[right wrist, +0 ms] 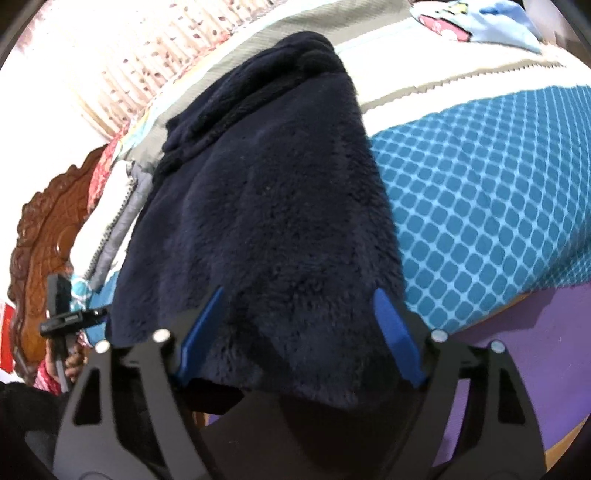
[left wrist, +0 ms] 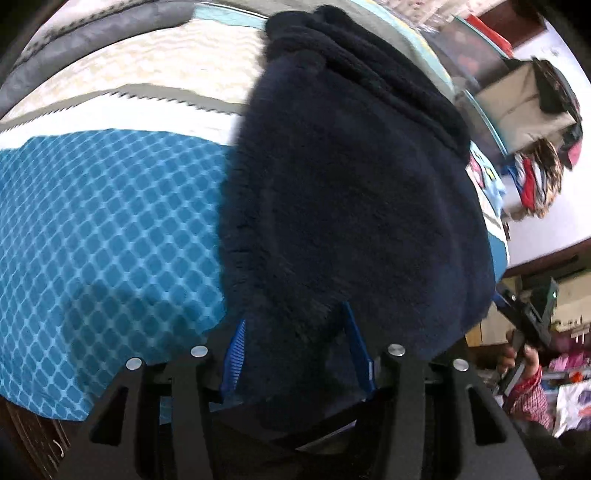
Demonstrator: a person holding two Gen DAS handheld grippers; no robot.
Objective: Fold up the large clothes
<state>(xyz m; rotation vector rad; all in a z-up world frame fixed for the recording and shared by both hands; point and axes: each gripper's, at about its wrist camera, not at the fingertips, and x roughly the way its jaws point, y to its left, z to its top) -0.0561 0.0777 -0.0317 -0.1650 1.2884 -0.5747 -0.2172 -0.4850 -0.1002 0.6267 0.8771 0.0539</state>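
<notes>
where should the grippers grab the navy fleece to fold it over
Grip the navy fleece by its near hem, one gripper at each bottom corner, coming in from the bed edge. That hem overhangs the blue checked bedcover, so its edge is free to pinch, while the far end is bunched into a thick roll. The left gripper and right gripper already straddle this hem, apparently open.

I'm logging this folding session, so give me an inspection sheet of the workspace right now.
Surface: bed with blue diamond-pattern bedspread, striped at the far end.
Job's things: navy fleece garment lying in a long folded strip on the bedspread.
Clutter: light blue printed cloth at the far end; grey zippered item beside the fleece.
Grippers: left hand-held gripper and right hand-held gripper open, near fleece edge between the fingers.
Cables: nothing seen.
Surroundings: carved wooden headboard; hanging clothes.
</notes>
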